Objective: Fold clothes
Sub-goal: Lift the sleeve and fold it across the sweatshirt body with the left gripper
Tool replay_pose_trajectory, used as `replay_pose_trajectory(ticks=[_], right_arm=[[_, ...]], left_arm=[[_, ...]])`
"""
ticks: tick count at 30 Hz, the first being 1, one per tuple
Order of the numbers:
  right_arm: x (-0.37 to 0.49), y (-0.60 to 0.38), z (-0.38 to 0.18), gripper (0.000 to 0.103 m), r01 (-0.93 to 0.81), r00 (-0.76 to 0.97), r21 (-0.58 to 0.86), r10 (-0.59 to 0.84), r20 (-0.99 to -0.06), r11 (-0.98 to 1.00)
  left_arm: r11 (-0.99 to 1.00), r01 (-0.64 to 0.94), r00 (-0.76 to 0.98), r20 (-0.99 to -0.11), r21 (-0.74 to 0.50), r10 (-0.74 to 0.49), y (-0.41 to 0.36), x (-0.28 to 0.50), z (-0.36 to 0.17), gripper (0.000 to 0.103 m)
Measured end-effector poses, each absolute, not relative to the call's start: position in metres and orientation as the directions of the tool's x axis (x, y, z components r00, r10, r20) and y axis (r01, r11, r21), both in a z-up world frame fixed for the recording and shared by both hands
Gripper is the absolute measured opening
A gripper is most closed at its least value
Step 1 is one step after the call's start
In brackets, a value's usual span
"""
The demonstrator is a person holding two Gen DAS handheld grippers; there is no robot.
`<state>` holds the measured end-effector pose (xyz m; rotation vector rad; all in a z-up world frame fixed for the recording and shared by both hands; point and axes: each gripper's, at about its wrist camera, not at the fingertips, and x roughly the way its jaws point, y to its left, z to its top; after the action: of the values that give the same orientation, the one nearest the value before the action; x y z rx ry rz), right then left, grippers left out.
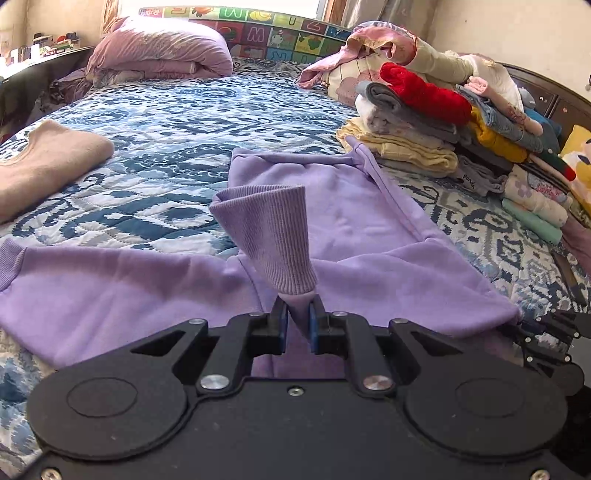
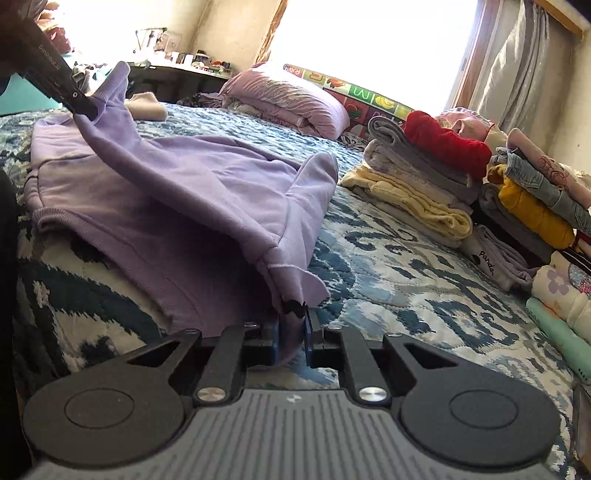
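Observation:
A lilac sweatshirt (image 1: pixel 351 229) lies spread on the blue patterned bedspread (image 1: pixel 166 122). My left gripper (image 1: pixel 297 310) is shut on the end of one sleeve, just behind its ribbed cuff (image 1: pixel 269 236), and holds it lifted above the body of the sweatshirt. My right gripper (image 2: pixel 291 317) is shut on the sweatshirt's (image 2: pixel 177 192) near corner at the hem, close to the bedspread (image 2: pixel 406 295). The left gripper (image 2: pixel 83 105) shows at the upper left of the right wrist view, holding the raised sleeve. The right gripper (image 1: pixel 546 332) shows at the right edge of the left wrist view.
A folded beige sweater (image 1: pixel 48 162) lies at the left. Stacks of folded clothes (image 1: pixel 443 122) stand along the right side of the bed, also seen in the right wrist view (image 2: pixel 461 184). A rolled purple duvet (image 1: pixel 159 51) and an alphabet play mat (image 1: pixel 277 33) are at the far end.

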<state>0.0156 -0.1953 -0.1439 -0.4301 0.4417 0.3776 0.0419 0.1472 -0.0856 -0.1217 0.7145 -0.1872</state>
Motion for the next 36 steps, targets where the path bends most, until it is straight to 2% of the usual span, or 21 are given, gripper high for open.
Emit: replay_pose_trajectory(ticks=[3,4,5,10,14,19,22,25,27,29,30,34,36], right_arm=[[0.005,-0.193,-0.140,0.020,-0.448,0.850,-0.346,0.274,-0.450,0.824],[0.000,-0.192,-0.138,0.028,-0.455,0.854,-0.360,0.284,-0.436,0.814],[-0.006,-0.191,-0.137,0.032,-0.462,0.857,-0.375,0.296,-0.423,0.803],[-0.022,-0.185,-0.128,0.041,-0.459,0.880,-0.435,0.330,-0.341,0.775],[-0.015,-0.189,-0.122,0.042,-0.451,0.888,-0.405,0.354,-0.293,0.795],[0.001,-0.188,-0.131,0.042,-0.519,0.838,-0.322,0.396,-0.376,0.792],[-0.003,-0.185,-0.130,0.043,-0.536,0.831,-0.320,0.422,-0.363,0.781],[-0.004,-0.178,-0.136,0.044,-0.554,0.818,-0.339,0.422,-0.390,0.761],[-0.002,-0.174,-0.140,0.047,-0.581,0.796,-0.331,0.433,-0.423,0.744],[-0.001,-0.170,-0.146,0.056,-0.615,0.765,-0.314,0.449,-0.463,0.724],[-0.001,-0.168,-0.147,0.056,-0.621,0.758,-0.313,0.451,-0.471,0.719],[-0.002,-0.170,-0.142,0.057,-0.631,0.746,-0.279,0.470,-0.471,0.724],[-0.005,-0.172,-0.136,0.056,-0.623,0.762,-0.282,0.485,-0.429,0.730]], left_arm=[[0.974,0.115,0.747,-0.629,-0.194,-0.213,0.152,0.043,-0.089,0.010],[0.974,0.115,0.749,-0.627,-0.195,-0.214,0.153,0.044,-0.089,0.010],[0.974,0.116,0.751,-0.625,-0.195,-0.214,0.153,0.044,-0.089,0.010],[0.972,0.119,0.758,-0.614,-0.201,-0.219,0.153,0.044,-0.087,0.010],[0.970,0.130,0.777,-0.587,-0.203,-0.227,0.152,0.042,-0.078,0.010],[0.974,0.130,0.799,-0.561,-0.187,-0.214,0.152,0.053,-0.068,0.010],[0.978,0.137,0.805,-0.558,-0.159,-0.204,0.153,0.069,-0.063,0.010],[0.980,0.141,0.809,-0.554,-0.140,-0.195,0.154,0.081,-0.061,0.010],[0.980,0.136,0.809,-0.554,-0.144,-0.194,0.156,0.085,-0.064,0.010],[0.985,0.124,0.799,-0.577,-0.120,-0.171,0.156,0.087,-0.073,0.010],[0.989,0.108,0.789,-0.596,-0.101,-0.147,0.157,0.088,-0.079,0.010],[0.986,0.089,0.808,-0.569,-0.144,-0.156,0.165,0.077,-0.087,0.010],[0.989,0.072,0.810,-0.571,-0.127,-0.133,0.166,0.077,-0.085,0.010]])
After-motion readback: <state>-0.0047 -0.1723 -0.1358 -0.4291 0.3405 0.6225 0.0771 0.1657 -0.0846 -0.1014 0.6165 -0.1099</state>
